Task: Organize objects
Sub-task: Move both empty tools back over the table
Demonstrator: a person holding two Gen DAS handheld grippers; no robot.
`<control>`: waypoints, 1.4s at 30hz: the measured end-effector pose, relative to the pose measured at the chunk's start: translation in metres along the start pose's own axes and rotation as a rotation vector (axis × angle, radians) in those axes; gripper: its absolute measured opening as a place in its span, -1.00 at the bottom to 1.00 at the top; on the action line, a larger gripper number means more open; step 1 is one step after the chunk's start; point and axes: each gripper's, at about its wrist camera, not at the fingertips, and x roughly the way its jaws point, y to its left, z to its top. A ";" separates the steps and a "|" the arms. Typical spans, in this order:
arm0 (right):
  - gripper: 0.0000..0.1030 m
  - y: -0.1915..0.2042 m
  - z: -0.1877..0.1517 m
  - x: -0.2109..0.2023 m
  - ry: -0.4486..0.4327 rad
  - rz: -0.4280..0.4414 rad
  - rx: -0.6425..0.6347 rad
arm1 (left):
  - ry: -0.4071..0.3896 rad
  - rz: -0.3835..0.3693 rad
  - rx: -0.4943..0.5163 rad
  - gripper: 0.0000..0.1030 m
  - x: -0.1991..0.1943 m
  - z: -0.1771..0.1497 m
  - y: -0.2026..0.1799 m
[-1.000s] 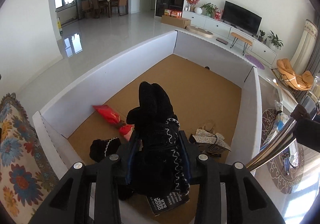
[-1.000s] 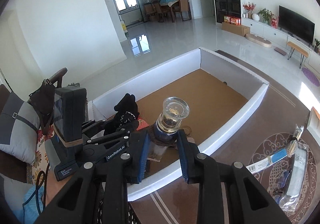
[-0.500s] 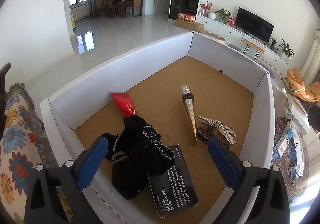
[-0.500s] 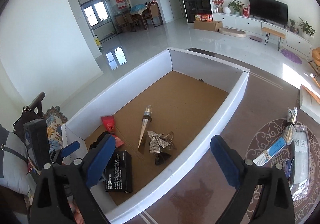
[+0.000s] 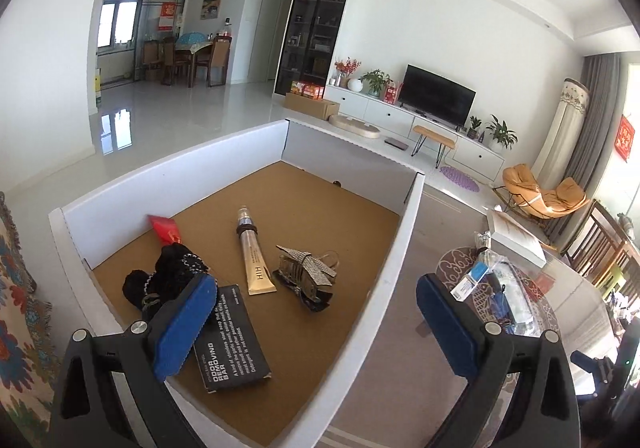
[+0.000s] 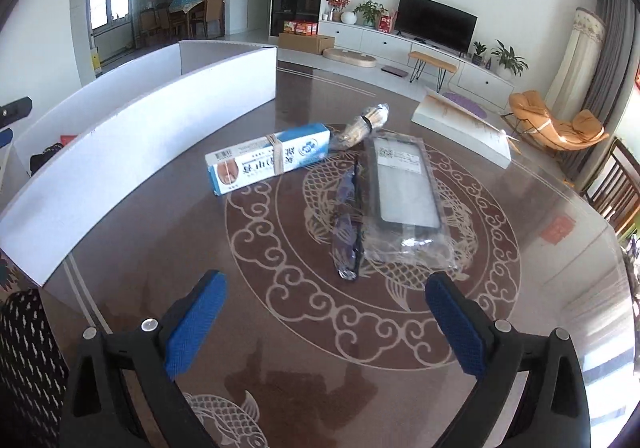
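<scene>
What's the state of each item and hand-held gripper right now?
Left hand-held gripper: open, empty.
Right hand-held gripper: jaws opening, nothing between them.
Gold tube: lying flat in white box.
Black gloves: heaped in box.
Blue carton: flat on table, outside box.

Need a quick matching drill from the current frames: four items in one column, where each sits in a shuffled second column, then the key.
Items:
1. gold tube
2. blue-and-white carton
3. red packet
4. white book

Places:
A. on the patterned table, right next to the bin's outer wall
B. bin floor, by the left wall
C. far edge of the table
D. middle of the white bin, beside the sequined bow

Pairs: 1-D, 2-A, 3-B, 4-C
</scene>
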 end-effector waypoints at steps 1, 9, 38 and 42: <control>0.94 -0.011 -0.012 0.002 0.019 -0.025 0.015 | -0.010 -0.026 0.006 0.98 -0.006 -0.004 -0.009; 0.95 -0.073 -0.079 0.000 0.079 -0.113 0.188 | 0.028 -0.163 0.128 0.98 -0.026 -0.047 -0.080; 1.00 -0.090 -0.103 0.011 0.108 -0.089 0.300 | 0.357 -0.132 0.362 0.98 0.061 -0.150 -0.139; 1.00 -0.089 -0.102 0.011 0.108 -0.095 0.306 | 0.375 -0.106 0.382 0.98 0.072 -0.158 -0.138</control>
